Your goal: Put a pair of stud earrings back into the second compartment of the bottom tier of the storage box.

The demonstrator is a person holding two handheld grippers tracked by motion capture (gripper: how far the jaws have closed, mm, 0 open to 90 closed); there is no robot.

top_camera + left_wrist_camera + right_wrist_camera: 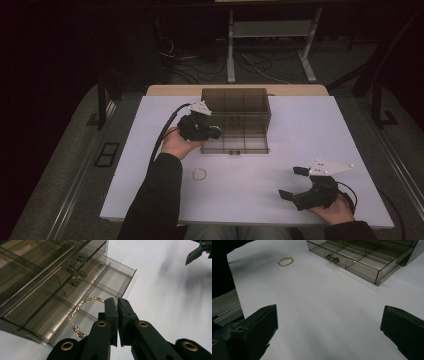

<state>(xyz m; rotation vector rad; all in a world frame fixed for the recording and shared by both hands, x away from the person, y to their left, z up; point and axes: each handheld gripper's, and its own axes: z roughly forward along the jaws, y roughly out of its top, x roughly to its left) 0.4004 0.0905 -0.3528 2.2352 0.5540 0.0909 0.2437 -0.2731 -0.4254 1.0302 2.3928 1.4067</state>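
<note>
A gold chain bracelet (87, 300) hangs from my left gripper (117, 301), whose jaws are shut on it. The gripper (215, 132) holds it over the left end of the pulled-out bottom drawer (235, 144) of a smoky clear drawer box (235, 106). The drawer's divided compartments (110, 282) lie just beneath the bracelet. A second gold bracelet (200, 174) lies flat on the white table sheet in front of the box, also in the right gripper view as a small ring (286, 261). My right gripper (288, 182) rests at the near right, jaws wide open (329, 315), nothing between them.
The white sheet (310, 125) covers the tabletop, with the box at its far middle. The drawer's front wall and handle (331, 258) face the near side. Beyond the table stand a desk frame and cables on the floor (270, 55).
</note>
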